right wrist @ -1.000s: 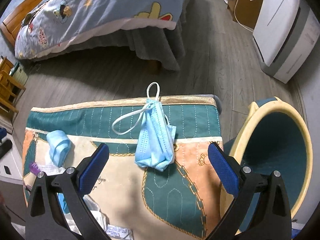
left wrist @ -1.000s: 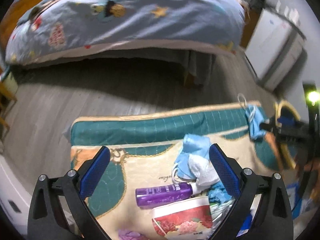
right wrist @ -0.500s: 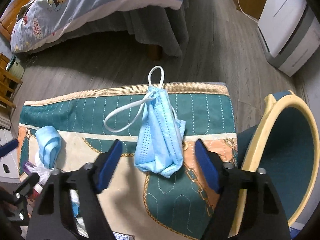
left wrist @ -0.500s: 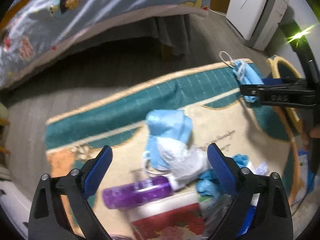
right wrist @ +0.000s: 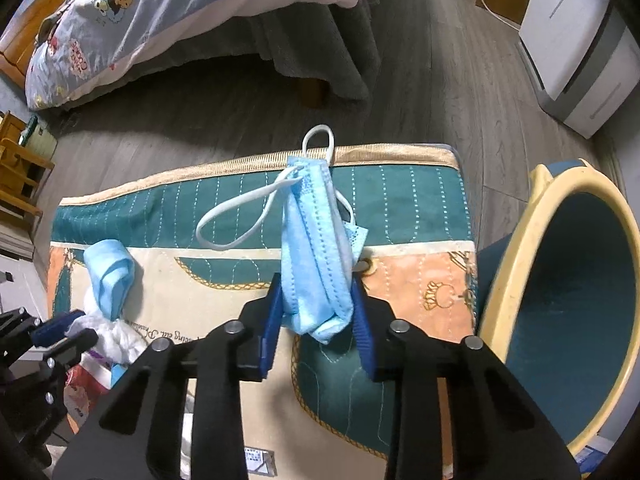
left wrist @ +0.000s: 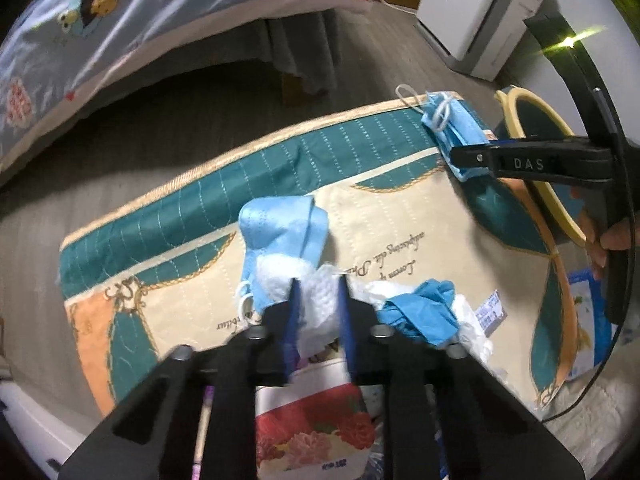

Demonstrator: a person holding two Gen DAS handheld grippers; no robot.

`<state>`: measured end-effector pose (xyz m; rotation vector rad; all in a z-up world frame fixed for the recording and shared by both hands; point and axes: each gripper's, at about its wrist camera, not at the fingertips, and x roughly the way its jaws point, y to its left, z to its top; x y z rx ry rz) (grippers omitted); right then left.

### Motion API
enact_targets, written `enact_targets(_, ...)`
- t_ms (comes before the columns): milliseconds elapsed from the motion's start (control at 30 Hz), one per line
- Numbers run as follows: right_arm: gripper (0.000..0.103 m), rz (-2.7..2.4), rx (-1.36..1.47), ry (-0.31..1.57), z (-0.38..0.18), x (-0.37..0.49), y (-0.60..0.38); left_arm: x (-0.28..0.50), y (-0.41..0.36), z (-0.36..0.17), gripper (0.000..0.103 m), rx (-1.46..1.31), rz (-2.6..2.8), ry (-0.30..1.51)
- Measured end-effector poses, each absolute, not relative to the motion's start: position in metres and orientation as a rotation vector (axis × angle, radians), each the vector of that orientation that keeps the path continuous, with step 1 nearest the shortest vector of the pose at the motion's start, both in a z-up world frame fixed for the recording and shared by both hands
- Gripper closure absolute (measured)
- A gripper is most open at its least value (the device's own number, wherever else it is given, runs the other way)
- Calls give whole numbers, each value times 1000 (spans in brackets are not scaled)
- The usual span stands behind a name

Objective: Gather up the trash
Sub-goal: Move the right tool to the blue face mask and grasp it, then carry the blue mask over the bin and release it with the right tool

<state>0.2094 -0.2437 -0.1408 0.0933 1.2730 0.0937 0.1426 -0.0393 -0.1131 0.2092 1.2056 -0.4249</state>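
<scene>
My left gripper (left wrist: 318, 286) points down at a trash pile on a quilted teal-and-cream mat (left wrist: 360, 148). Its jaws are closing and its pads press a crumpled white tissue (left wrist: 320, 304). A rolled light-blue mask (left wrist: 280, 224) lies just beyond, touching the tissue. My right gripper (right wrist: 316, 296) is closing too, and its blue pads pinch the lower end of a folded blue face mask (right wrist: 312, 240) near the mat's far right corner. The mask's white ear loops (right wrist: 236, 220) trail to the left. A teal bin with a yellow rim (right wrist: 516, 260) stands right of the mat.
A blue glove (left wrist: 424, 312), a flower-printed cup (left wrist: 316, 432) and plastic scraps lie near my left gripper. A bed with a cartoon quilt (right wrist: 180, 8) stands beyond the mat over wood floor. A white appliance (right wrist: 580, 60) is at the far right.
Both grippers went from wide open to nearly closed. The left one moved forward and down onto the tissue; the right one closed on the blue mask where it lay.
</scene>
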Motion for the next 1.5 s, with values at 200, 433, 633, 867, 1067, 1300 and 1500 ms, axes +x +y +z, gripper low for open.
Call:
enact_targets(200,77,113,110,1232,-124,197,-249,137,-38,-99,101,220,-413,1175)
enact_targets(433,77,126,125,1177,-97,179,-258,128,-29,-69,101,169,-400,1085)
enact_targets(633,77,136,169,1115,-66,163,-271,121,-25,-40,101,122,-377,996)
enact_targets(867,77,107,180,1062,-32,141,-300,110,-37,-7,101,112,-400,881)
enact_targets(1067,77,31,192,1043,-18,123,-331,102,-70,5,101,115,-464,835)
enact_targets(1300,77,-34,206,1026,-10,102,-364,90,-113,13,101,119,-542,797)
enact_targets(1500,77,-87,232,1033,-14,94,-396,86,-144,16,101,111,-590,766)
